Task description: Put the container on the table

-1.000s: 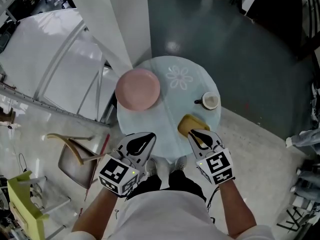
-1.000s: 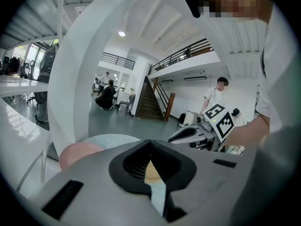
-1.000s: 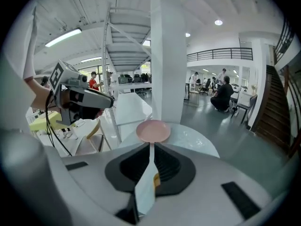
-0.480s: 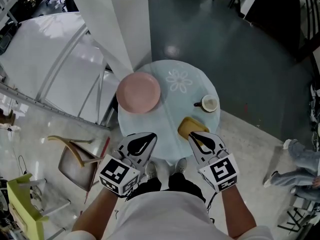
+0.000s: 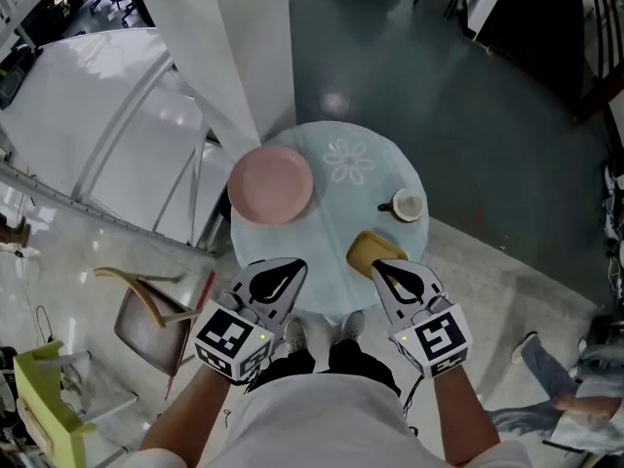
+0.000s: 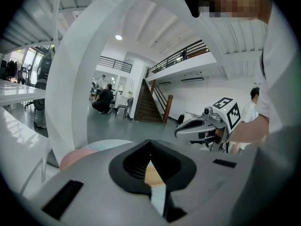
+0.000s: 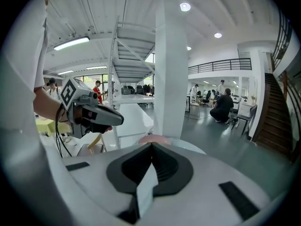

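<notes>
Judging the task as all but finished: finding the squat yellow container (image 5: 369, 248) already resting on the round pale-blue table (image 5: 327, 242) with a white flower drawn on it. Placing it close to the table's near edge, well clear of the round pink plate (image 5: 270, 183) and the small white cup (image 5: 408, 203) with a dark handle.

Holding the left gripper (image 5: 293, 266) by the table's near rim, jaws brought together on nothing, with only a yellowish patch showing through the gap behind the tips in the left gripper view. Holding the right gripper (image 5: 379, 265) just beside the container, jaws likewise pressed together and empty. Not being able to tell from above whether its tip and the container are touching.

Leaving, by this reading, nothing but drawing both grippers away.

Reading no brand, label or lettering anywhere; noting only the black-and-white square markers (image 5: 230, 337) on each gripper's cube.
</notes>
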Demonstrator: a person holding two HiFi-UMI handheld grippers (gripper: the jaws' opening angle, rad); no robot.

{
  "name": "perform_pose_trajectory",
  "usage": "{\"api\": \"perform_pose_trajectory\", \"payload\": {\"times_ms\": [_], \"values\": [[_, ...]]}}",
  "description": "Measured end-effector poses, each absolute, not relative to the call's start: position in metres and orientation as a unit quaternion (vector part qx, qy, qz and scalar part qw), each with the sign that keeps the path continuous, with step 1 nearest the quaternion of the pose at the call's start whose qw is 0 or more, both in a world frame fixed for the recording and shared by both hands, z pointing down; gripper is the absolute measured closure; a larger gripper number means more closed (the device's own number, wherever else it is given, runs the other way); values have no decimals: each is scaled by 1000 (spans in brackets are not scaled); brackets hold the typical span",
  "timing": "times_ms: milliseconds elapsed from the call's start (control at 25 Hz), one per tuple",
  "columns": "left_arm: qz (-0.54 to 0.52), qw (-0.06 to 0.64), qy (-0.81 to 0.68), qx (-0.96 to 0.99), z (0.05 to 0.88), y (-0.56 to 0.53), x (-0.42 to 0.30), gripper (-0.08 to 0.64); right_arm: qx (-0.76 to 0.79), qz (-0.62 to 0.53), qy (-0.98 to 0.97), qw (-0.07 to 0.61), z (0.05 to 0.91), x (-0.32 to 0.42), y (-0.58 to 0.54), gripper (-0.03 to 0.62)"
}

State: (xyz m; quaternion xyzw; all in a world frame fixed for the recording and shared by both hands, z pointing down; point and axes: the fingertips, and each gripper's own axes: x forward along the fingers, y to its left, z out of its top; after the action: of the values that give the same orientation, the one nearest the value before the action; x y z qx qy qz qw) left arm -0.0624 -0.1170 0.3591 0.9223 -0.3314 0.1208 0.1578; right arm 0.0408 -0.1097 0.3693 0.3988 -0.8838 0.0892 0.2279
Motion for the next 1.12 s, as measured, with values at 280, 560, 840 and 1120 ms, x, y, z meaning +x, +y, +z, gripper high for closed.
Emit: {"api": "perform_pose_trajectory", "payload": {"times_ms": [280,560,840,1120], "values": [[119,154,-331,924,357,-119,-60,538,409,88,-883,214,364,45,-113,571],[118,154,-332,923,354,-122,-59,538,418,91,-880,207,361,48,-115,571],[119,154,-332,923,355,-122,-58,538,419,94,-879,208,364,48,-117,571],[116,152,-331,924,352,-119,-59,538,419,93,-878,213,363,47,-114,571]]}}
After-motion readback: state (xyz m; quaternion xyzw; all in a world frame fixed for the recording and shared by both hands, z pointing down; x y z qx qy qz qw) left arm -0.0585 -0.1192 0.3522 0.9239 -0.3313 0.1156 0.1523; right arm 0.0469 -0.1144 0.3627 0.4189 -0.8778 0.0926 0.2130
